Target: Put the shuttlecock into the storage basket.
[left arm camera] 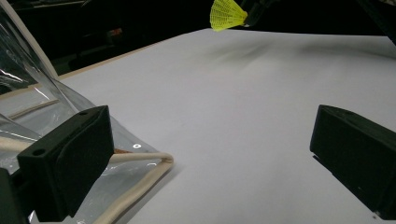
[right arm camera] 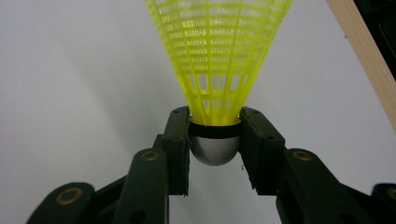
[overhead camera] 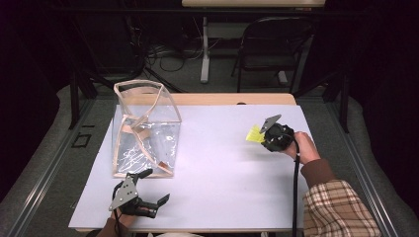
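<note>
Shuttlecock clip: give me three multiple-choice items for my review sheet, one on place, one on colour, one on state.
1. Where is the clear bag?
A. table's far left
B. table's near right
C. on the chair

2. What colour is the shuttlecock skirt?
A. white
B. yellow
C. red

3. How is the left gripper?
A. shut on the bag
B. shut on the shuttlecock
C. open, holding nothing

Key:
1 A, the high view shows it there.
2 B, seen in the right gripper view.
3 C, its fingers stand wide apart, while the right gripper clamps the shuttlecock's base.
</note>
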Motion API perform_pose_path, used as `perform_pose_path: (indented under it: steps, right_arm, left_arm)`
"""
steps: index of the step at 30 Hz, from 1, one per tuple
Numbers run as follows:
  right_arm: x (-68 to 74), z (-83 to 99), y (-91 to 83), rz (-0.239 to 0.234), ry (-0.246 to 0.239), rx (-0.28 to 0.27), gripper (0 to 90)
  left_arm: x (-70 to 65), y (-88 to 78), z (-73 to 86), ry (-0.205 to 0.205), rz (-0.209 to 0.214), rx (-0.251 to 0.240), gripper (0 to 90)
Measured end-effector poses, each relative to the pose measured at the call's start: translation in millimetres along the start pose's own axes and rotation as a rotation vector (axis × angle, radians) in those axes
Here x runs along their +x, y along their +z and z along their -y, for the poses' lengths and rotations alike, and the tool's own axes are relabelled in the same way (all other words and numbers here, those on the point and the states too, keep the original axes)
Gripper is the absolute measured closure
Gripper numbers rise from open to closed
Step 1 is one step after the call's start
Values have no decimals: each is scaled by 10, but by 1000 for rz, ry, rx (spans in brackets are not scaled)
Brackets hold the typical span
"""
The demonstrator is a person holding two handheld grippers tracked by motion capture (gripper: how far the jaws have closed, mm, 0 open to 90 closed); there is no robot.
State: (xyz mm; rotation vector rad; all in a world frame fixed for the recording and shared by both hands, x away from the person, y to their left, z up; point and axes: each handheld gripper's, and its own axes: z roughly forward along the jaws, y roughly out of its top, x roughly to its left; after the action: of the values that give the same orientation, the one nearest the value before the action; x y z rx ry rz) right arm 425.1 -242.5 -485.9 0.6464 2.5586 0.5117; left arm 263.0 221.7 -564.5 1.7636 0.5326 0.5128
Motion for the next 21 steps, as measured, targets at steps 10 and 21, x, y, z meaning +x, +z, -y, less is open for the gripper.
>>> perform_pose_path:
  steps: [10, 21]
  right_arm:
    - [-28, -93, -172, 8, -8, -3, 652]
    - [-37, -223, -357, 23, -28, -11, 652]
  left_arm:
    - [-2, -4, -2, -1, 0, -4, 0]
    - [0, -5, -2, -2, 2, -8, 0]
